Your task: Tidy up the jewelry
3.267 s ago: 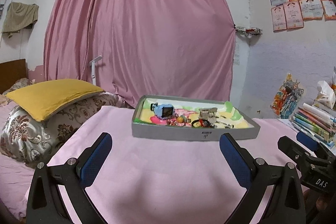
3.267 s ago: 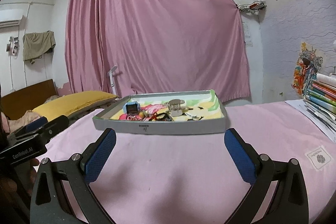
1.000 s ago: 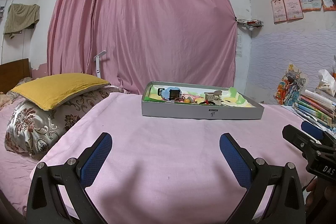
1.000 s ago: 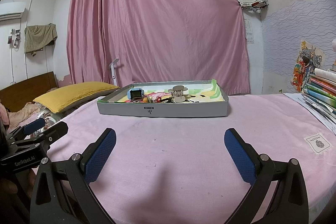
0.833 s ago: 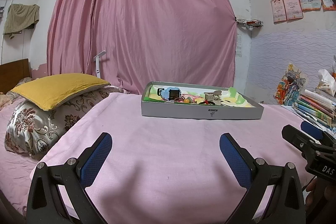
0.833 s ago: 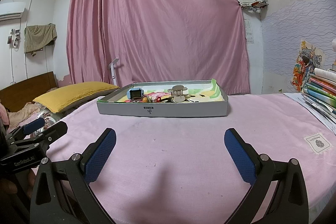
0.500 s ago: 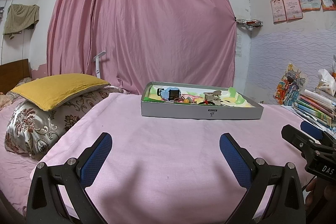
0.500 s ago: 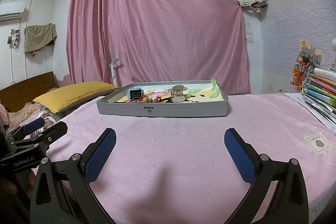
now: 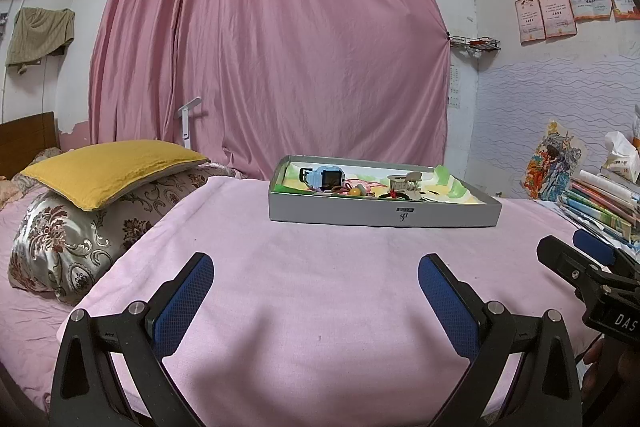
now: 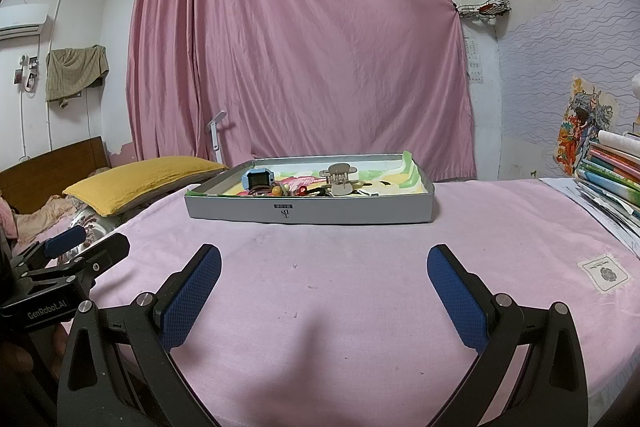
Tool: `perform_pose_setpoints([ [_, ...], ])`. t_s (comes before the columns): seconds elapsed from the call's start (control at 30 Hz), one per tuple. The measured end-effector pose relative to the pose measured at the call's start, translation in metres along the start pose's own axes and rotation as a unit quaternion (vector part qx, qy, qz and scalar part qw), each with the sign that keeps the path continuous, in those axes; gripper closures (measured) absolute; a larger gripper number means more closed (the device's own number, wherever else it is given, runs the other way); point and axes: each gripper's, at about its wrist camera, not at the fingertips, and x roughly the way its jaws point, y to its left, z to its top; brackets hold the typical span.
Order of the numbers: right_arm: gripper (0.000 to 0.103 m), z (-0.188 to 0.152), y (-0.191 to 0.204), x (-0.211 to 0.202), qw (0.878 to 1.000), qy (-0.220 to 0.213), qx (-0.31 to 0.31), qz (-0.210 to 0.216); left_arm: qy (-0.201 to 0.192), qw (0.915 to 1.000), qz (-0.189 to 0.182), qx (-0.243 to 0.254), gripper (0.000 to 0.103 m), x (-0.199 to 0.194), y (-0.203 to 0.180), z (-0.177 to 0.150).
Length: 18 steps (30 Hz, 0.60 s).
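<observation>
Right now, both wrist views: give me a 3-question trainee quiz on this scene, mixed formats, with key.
1. True or false: the left gripper is shut on the blue watch.
2. Multiple choice: the beige hair claw is A) on the pink cloth in front of the tray, B) inside the grey tray, C) on the yellow pillow.
3. Fill in: seen from the right gripper, the stack of books lies to the tray's ____ side.

Key
1. False: both grippers are open and empty, short of the tray.
2. B.
3. Right.
</observation>
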Motion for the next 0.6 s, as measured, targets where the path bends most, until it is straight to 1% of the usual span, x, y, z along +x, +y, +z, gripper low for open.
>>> perform_pose_setpoints([
  [0.6,0.002,0.0007,0.0002,-0.0005,1.0,-0.001,0.001,0.0,0.001,1.0,-0.001,0.001,0.0,-0.0006,-0.0005,-0.0012],
])
